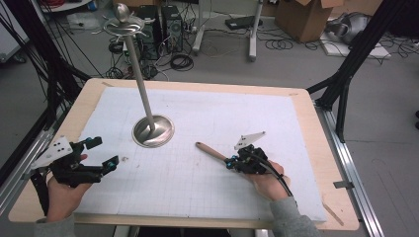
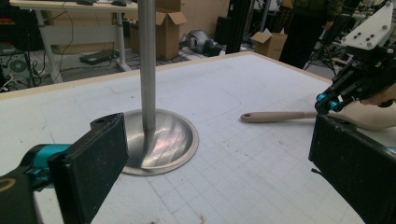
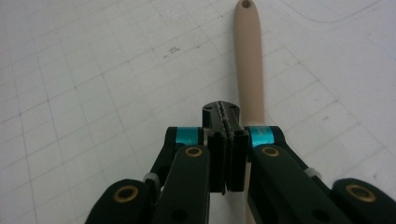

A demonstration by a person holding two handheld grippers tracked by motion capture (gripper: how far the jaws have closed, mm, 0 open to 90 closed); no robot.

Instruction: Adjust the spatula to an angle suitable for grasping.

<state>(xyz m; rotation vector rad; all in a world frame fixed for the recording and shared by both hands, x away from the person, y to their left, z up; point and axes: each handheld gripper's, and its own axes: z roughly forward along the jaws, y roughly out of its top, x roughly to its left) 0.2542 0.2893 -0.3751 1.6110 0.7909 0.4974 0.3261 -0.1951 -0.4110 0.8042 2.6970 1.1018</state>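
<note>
A wooden spoon (image 1: 209, 150) lies on the white gridded mat, handle pointing towards the metal stand. My right gripper (image 1: 230, 162) sits low over the spoon near its bowl end. In the right gripper view its jaws (image 3: 222, 111) are pressed together with nothing between them, and the spoon's handle (image 3: 249, 60) runs just to their right and below. My left gripper (image 1: 103, 153) rests at the mat's left side with its jaws wide apart and empty. It faces the stand's base (image 2: 163, 144) and the spoon (image 2: 280, 115).
A tall metal stand rises from a round base (image 1: 153, 131) at the mat's middle left to a hooked top (image 1: 123, 22). The wooden table's edge (image 1: 341, 163) frames the mat. Cables, boxes and black frame legs stand on the floor beyond.
</note>
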